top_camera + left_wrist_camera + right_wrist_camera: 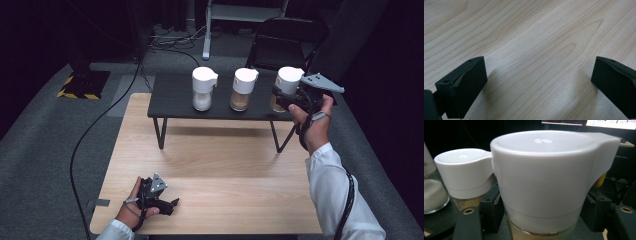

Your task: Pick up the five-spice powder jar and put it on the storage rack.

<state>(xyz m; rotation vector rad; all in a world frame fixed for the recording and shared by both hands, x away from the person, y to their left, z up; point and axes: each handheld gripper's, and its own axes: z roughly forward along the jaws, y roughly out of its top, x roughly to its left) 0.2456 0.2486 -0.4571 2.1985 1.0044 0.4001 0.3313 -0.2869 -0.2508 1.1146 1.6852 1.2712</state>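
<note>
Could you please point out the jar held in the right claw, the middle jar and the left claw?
Held jar (544,177), right gripper view, on its white lid.
Middle jar (245,80), high view, on its white lid.
Left claw (171,204), high view, between its jaw tips.

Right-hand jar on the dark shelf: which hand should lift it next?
Right, probably. The right gripper is already shut around that jar below its white lid, while the left gripper rests open on the wooden table, far off.

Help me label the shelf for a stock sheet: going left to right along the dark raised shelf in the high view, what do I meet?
Jar of white grains → middle jar of tan contents → right jar, clamped by the right gripper.
</note>
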